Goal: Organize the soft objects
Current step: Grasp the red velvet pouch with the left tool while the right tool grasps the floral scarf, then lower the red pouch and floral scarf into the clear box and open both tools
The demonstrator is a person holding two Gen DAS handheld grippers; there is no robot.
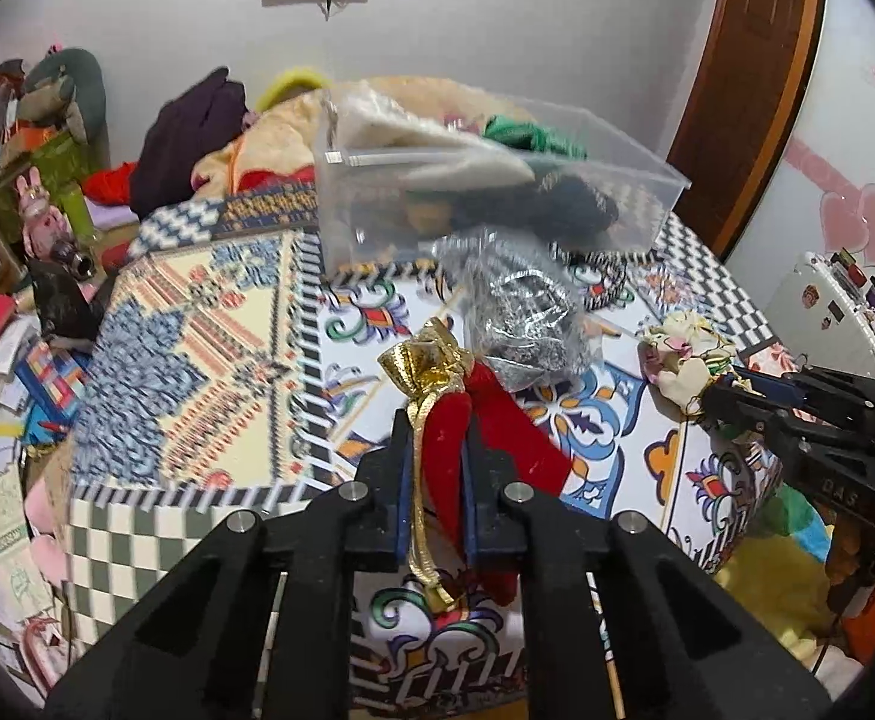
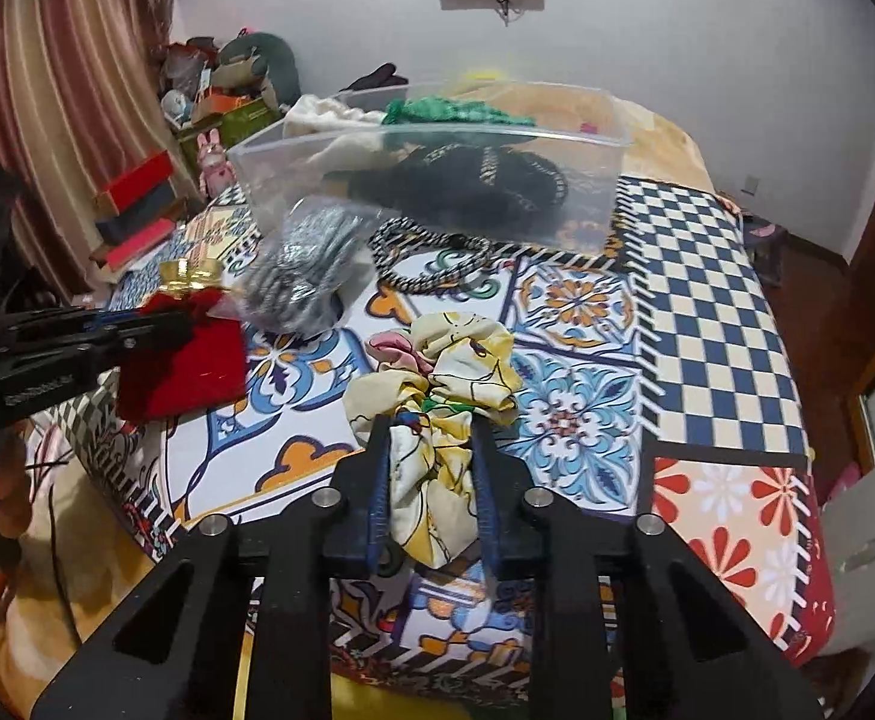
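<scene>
My left gripper (image 1: 435, 420) is shut on a red velvet pouch (image 1: 500, 426) with a gold top and gold ribbon, held just above the patterned bed cover (image 1: 197, 324); it also shows in the right wrist view (image 2: 185, 366). My right gripper (image 2: 431, 426) is shut on a yellow floral scrunchie (image 2: 443, 384), seen in the left wrist view too (image 1: 683, 360). Ahead stands a clear plastic bin (image 1: 497, 192) (image 2: 437, 162) holding white, green and black soft items. A silver mesh bag (image 1: 515, 306) (image 2: 302, 264) and a black-and-white cord (image 2: 431, 258) lie in front of the bin.
Cluttered shelves, books and plush toys stand at the left (image 1: 29, 210). A wooden door (image 1: 755, 78) and a white case (image 1: 827, 312) are at the right. Blankets and dark clothes (image 1: 191, 138) lie behind the bin.
</scene>
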